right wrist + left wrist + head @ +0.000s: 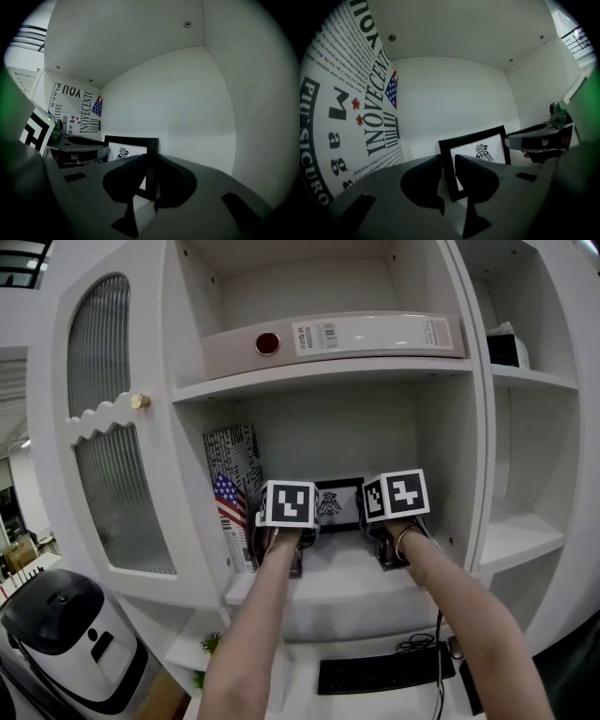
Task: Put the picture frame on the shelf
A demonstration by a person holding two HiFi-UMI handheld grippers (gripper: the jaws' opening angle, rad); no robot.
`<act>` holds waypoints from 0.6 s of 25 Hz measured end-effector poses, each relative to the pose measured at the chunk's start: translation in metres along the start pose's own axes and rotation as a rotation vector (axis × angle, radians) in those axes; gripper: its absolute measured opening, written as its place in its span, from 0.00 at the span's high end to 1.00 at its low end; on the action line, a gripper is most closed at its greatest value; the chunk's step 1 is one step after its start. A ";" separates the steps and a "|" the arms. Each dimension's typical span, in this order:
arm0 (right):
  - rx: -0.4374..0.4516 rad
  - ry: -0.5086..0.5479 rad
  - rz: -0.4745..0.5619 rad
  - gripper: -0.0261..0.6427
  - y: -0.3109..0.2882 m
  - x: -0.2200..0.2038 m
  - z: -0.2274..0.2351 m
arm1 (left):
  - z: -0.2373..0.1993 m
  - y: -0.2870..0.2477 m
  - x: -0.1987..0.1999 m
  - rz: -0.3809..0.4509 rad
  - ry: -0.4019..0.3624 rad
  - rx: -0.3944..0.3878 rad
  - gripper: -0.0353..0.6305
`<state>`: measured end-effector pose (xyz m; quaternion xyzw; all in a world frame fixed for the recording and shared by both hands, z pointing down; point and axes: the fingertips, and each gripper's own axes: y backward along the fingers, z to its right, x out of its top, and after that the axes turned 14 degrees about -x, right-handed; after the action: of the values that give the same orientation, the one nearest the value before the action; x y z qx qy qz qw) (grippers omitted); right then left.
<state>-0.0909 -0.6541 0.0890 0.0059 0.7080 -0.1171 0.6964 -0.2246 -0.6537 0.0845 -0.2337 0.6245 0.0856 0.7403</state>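
A black picture frame (pixel 338 504) with a white print of a bird figure stands upright at the back of the middle shelf (pixel 347 579). My left gripper (pixel 287 546) is shut on its left bar. In the left gripper view that bar (pixel 448 180) runs between the two dark jaws of the left gripper (pixel 448 162). My right gripper (pixel 394 542) is shut on the frame's right bar. The right gripper view has the right gripper (pixel 151 163) closed round the bar, with the print (pixel 124 152) to its left. Both grippers point nearly level into the compartment.
A magazine file (pixel 232 486) printed with text and a flag stands against the compartment's left wall. A flat binder (pixel 328 337) lies on the shelf above. A ribbed-glass cabinet door (pixel 108 427) is to the left. Below are a keyboard (pixel 380 673) and a white appliance (pixel 66 634).
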 end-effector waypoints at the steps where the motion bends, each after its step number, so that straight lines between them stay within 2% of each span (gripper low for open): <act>1: 0.000 0.000 0.000 0.88 0.000 0.000 0.000 | 0.000 0.000 0.000 0.001 0.003 -0.002 0.85; 5: 0.005 0.003 0.013 0.87 0.001 0.002 -0.001 | -0.001 0.000 0.000 0.008 0.018 -0.009 0.80; 9: 0.005 0.001 0.037 0.83 0.004 0.006 -0.001 | -0.002 0.005 0.003 0.039 0.025 -0.006 0.80; 15: -0.011 0.012 0.095 0.82 0.017 0.014 0.000 | 0.003 0.019 0.011 0.100 0.010 -0.007 0.80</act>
<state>-0.0885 -0.6401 0.0723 0.0363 0.7117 -0.0800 0.6969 -0.2278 -0.6371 0.0696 -0.2052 0.6388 0.1235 0.7312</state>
